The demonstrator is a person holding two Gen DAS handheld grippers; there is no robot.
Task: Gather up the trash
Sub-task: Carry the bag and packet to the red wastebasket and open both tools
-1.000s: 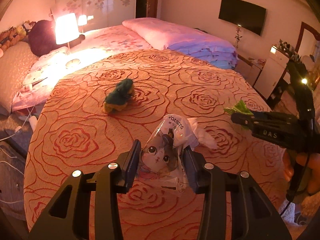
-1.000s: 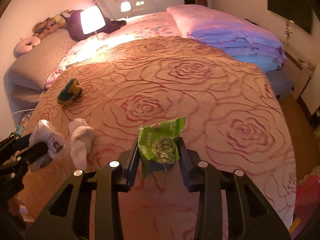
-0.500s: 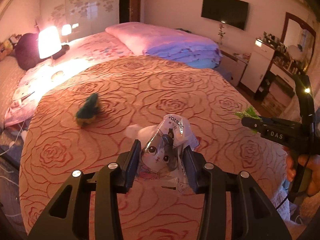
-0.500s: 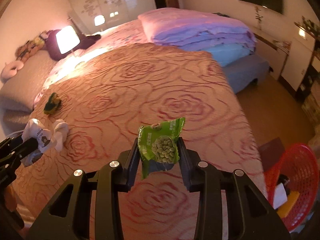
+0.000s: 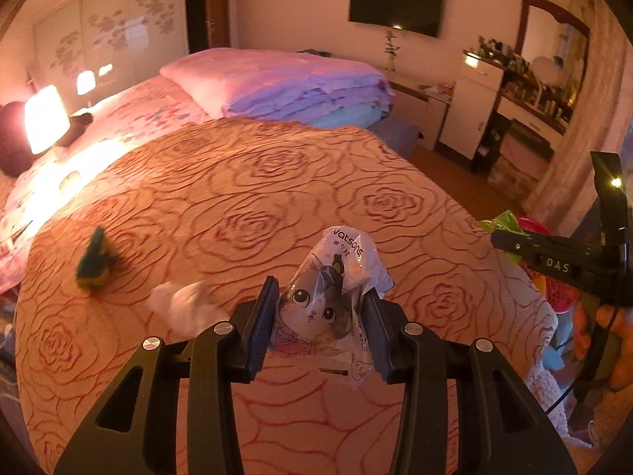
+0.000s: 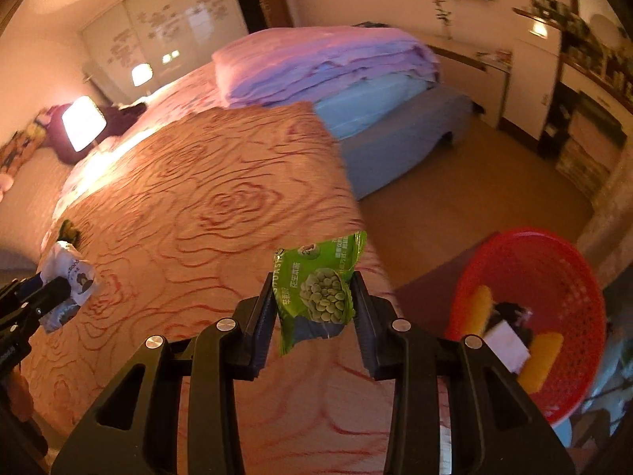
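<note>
My left gripper (image 5: 320, 316) is shut on a clear plastic wrapper with a cat picture (image 5: 328, 304), held above the rose-patterned bedspread (image 5: 245, 198). My right gripper (image 6: 312, 308) is shut on a green pea snack packet (image 6: 320, 293), over the bed's near corner. A red mesh basket (image 6: 554, 277) stands on the floor to the right in the right wrist view, with yellow and white trash inside. The left wrist view shows the right gripper (image 5: 494, 233) at the right edge, its green packet (image 5: 504, 219) poking out. The right wrist view shows the left gripper (image 6: 59, 293) with the cat wrapper (image 6: 69, 277) at the left.
A white crumpled sock (image 5: 182, 301) and a green-yellow plush toy (image 5: 93, 261) lie on the bedspread. Folded quilts (image 5: 292, 83) are stacked at the far end. A lit lamp (image 5: 43, 122) stands at the left, a white cabinet (image 5: 474, 107) and dresser at the right. Brown floor (image 6: 455, 194) lies beside the bed.
Both grippers have swung to the right with their wrappers still held. The red basket has come fully into the right wrist view, and the toy and sock have slid left in the left wrist view.
</note>
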